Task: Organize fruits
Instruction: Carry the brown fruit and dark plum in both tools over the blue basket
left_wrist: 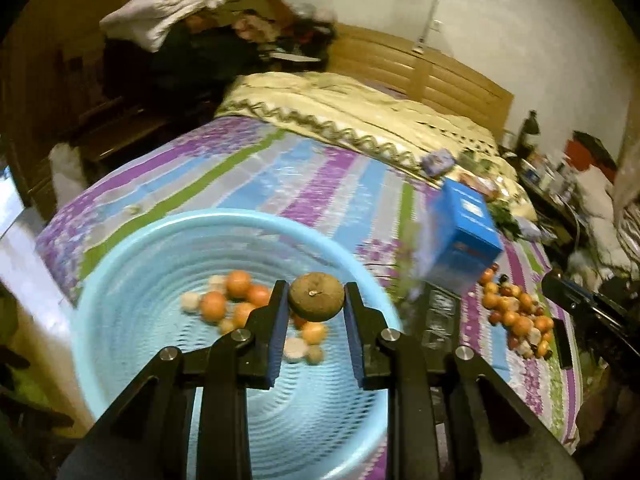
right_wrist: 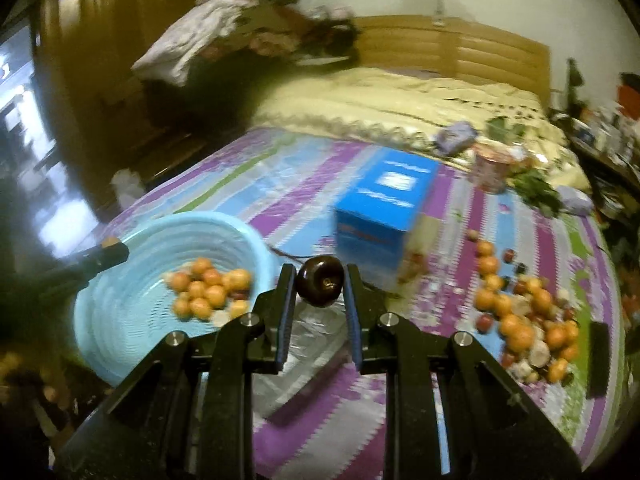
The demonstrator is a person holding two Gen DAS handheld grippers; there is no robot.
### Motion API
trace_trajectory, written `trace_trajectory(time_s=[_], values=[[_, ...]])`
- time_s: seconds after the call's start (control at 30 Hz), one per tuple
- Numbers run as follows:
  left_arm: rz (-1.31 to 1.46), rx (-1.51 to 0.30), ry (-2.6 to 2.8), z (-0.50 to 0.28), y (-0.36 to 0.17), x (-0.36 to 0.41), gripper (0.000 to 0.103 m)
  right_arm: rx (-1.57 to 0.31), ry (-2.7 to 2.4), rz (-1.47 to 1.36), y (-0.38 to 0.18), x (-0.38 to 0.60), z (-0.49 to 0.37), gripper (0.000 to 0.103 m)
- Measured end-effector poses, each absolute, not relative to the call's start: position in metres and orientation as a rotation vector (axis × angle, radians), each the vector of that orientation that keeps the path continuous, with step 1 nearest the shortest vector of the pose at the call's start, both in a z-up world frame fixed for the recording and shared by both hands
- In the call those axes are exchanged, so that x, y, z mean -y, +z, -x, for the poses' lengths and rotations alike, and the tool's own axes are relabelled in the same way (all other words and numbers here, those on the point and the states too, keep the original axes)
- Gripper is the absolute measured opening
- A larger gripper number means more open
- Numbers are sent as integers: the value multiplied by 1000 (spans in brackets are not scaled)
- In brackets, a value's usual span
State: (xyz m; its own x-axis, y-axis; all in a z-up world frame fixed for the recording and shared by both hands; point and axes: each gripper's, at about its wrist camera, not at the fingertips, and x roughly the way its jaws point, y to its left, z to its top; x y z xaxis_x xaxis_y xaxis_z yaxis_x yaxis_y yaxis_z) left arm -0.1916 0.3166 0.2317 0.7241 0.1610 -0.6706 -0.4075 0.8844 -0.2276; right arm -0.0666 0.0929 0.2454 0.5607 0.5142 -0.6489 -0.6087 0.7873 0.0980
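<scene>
My left gripper (left_wrist: 316, 300) is shut on a brown round fruit (left_wrist: 316, 295) and holds it above the light blue basket (left_wrist: 132, 248), which holds several orange and pale fruits (left_wrist: 240, 300). My right gripper (right_wrist: 319, 289) is shut on a dark purple fruit (right_wrist: 319, 286) over the striped bedsheet, to the right of the basket (right_wrist: 120, 320). A pile of loose orange and small red fruits (right_wrist: 524, 320) lies on the bed at the right; it also shows in the left wrist view (left_wrist: 516, 312). The left gripper's tip (right_wrist: 108, 254) shows over the basket's left rim.
A blue box (right_wrist: 380, 216) stands on the bed behind the grippers, also in the left wrist view (left_wrist: 464, 232). A clear plastic bag (right_wrist: 312, 340) lies under the right gripper. A cream quilt (right_wrist: 400, 108), leafy greens (right_wrist: 536, 192) and a dark flat object (right_wrist: 598, 360) lie farther off.
</scene>
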Motion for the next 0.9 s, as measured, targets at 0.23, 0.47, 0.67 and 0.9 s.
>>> trace_trajectory(time_s=[0.23,0.47,0.67,0.9], values=[[444,-717,381,218,217,-363,27,-794,783,192,234,-153,72,24],[501,-770,400,226,193,-391,27,-886,847,252,213,-191,78,24],[528,-811,399,229,178,-405,27,-946,864,265,201,-206,80,24],[567,-837,416,237,165,-420,27,-987,868,277,191,-216,81,24]])
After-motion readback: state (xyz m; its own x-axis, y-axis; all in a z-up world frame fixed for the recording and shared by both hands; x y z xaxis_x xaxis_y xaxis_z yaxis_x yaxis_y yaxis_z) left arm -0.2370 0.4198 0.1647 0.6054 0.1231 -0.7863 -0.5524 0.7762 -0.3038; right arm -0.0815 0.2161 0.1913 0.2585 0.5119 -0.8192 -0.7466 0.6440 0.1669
